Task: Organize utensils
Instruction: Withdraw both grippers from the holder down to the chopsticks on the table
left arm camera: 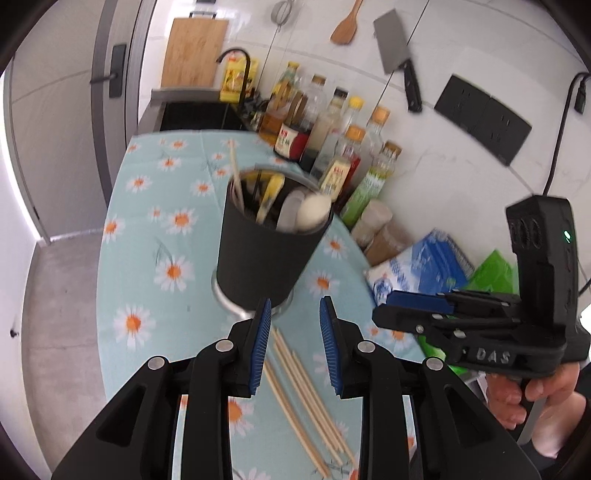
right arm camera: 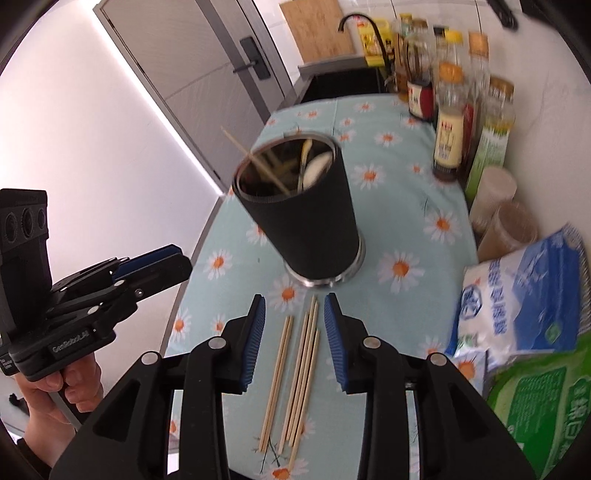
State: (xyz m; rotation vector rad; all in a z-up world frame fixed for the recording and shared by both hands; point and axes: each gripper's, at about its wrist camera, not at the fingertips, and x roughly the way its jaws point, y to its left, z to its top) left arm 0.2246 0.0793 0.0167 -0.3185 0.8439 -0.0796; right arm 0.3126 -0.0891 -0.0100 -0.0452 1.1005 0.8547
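A black utensil holder [left arm camera: 264,251] stands on the daisy tablecloth [left arm camera: 147,236]; it holds a chopstick, spoons and other utensils. Several wooden chopsticks [left arm camera: 306,398] lie loose on the cloth in front of it. My left gripper [left arm camera: 293,347] is open and empty, above the chopsticks. In the right wrist view the holder [right arm camera: 306,218] stands ahead and the chopsticks [right arm camera: 295,373] lie between the fingers of my right gripper [right arm camera: 293,343], which is open and empty above them. The right gripper shows in the left wrist view [left arm camera: 413,306], the left one in the right wrist view [right arm camera: 159,262].
Sauce and oil bottles [left arm camera: 332,140] line the wall at the right, with jars [right arm camera: 506,218] and plastic bags [right arm camera: 524,295] nearer. A sink with black tap [left arm camera: 207,110] lies beyond the cloth. A cleaver [left arm camera: 397,55] and wooden spatula [left arm camera: 345,26] hang on the wall.
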